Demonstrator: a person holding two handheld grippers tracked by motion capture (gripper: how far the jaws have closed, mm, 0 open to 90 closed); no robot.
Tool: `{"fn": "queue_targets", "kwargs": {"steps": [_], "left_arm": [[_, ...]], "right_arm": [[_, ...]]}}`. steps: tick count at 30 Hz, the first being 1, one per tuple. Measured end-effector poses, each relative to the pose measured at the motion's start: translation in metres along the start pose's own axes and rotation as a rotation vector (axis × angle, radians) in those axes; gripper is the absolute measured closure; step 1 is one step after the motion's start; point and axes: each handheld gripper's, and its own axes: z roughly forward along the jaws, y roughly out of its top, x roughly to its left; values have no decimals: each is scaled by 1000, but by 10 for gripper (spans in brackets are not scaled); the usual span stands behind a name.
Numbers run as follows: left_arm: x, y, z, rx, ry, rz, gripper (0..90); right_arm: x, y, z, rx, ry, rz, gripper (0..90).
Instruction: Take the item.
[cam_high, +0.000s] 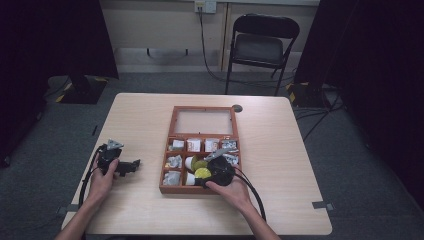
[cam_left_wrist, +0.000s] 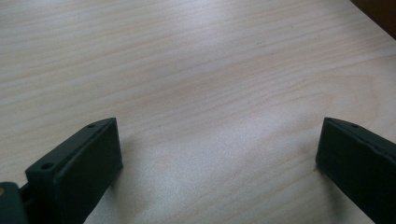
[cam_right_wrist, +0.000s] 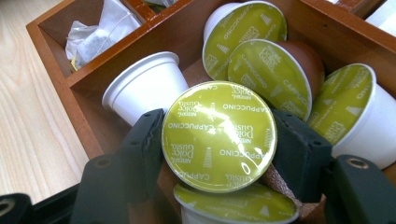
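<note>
Right gripper (cam_right_wrist: 219, 154) clamped around a capsule (cam_right_wrist: 218, 135), low over the box (cam_high: 172, 120).

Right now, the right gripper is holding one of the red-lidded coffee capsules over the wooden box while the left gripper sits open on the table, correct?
Not quite: the capsule's lid is yellow-green, not red. The right gripper view shows the right gripper closed on a coffee capsule with a yellow-green foil lid, over the wooden box. The rest holds: the left gripper sits open on the table.
</note>
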Motion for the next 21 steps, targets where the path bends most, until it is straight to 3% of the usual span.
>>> {"fn": "queue_targets", "kwargs": {"steps": [21], "left_arm": [[0, 0, 0, 0, 0, 0, 0]], "right_arm": [[-2, 3, -10, -74, 9, 16, 381]]}}
